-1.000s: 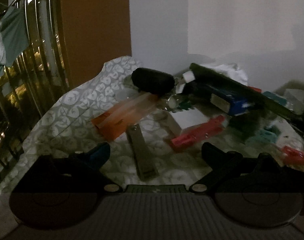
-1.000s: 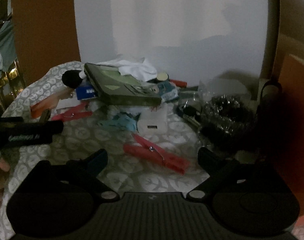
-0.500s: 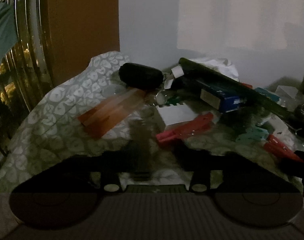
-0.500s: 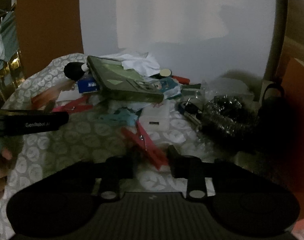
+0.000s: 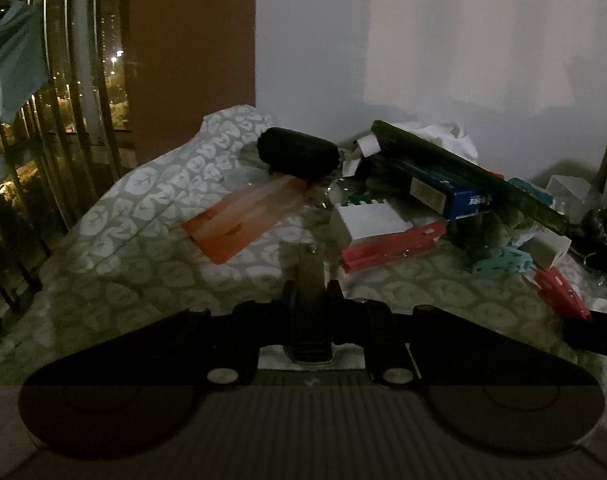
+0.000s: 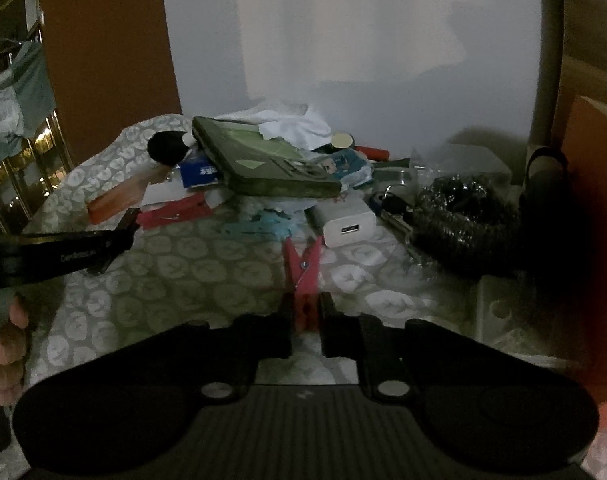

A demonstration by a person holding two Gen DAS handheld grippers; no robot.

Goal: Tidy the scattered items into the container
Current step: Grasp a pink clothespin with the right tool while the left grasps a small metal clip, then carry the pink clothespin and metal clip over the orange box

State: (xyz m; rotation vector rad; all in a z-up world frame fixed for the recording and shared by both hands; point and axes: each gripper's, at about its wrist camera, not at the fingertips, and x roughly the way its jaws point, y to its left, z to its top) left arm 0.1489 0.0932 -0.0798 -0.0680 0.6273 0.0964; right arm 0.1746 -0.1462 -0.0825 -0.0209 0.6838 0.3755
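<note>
Jaws of the left gripper are closing, pinching a flat metal clip. Right gripper jaws are closing on a red clothespin over the patterned cloth.

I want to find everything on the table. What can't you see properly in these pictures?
- Container: in neither view, so I can't say where it is.
- Metal strip: left view, its near end is hidden by the closing left gripper.
- Red peg: right view, its near end is hidden by the closing right gripper.
- Dark bundle: right view, too dim to name.
</note>
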